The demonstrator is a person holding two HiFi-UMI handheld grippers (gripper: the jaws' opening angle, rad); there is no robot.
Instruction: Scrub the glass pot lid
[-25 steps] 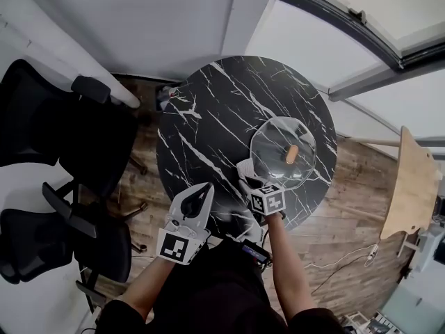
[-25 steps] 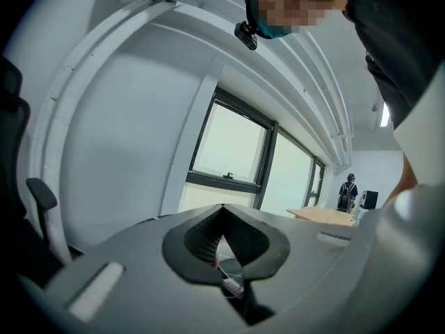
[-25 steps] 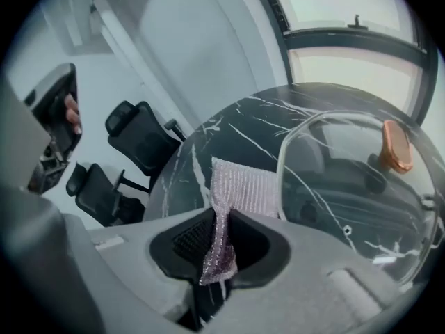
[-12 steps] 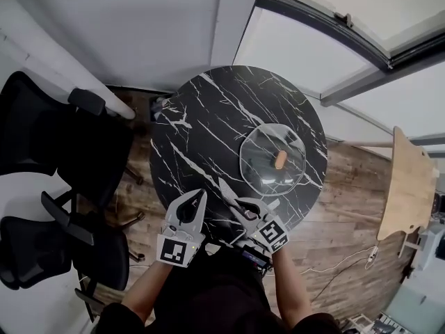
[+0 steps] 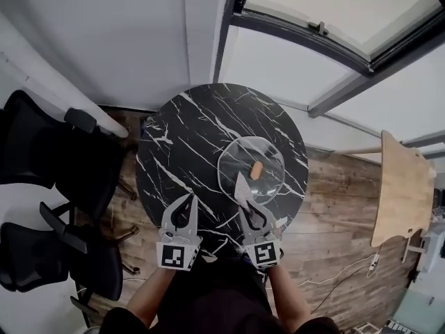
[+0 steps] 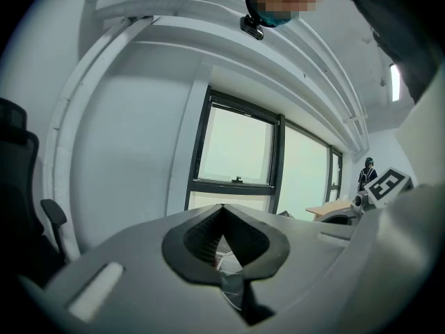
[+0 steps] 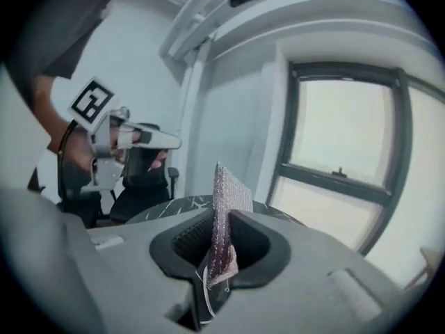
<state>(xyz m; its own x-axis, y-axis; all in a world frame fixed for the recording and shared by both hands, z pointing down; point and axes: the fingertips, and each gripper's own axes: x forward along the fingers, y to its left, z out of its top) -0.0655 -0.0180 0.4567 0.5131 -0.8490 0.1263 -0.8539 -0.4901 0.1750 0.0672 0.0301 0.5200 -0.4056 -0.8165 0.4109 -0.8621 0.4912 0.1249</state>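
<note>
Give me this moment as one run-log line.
left claw: shut, empty | right claw: shut on scrub pad | glass lid: flat on marble table | pad: by lid's near rim, contact unclear

The counter point(image 5: 177, 141) is showing black with white veins; the clear glass pot lid point(image 5: 235, 160) is bearing an orange knob point(image 5: 258, 168); the scouring pad point(image 7: 226, 200) is glinting pinkish-silver.

The scene is viewed from overhead in the head view, which is aimed steeply down on the round table point(image 5: 188, 145), with the left gripper point(image 5: 186, 199) and right gripper point(image 5: 241, 181) at the lower edge. The left gripper view is taken low, close along its jaws, and tilted up toward the window point(image 6: 236, 152). The right gripper view is aimed likewise, past the mesh cloth point(image 7: 226, 207) held close to the lens. The window is shared by all three views, and the left gripper is caught in the right gripper view.
</note>
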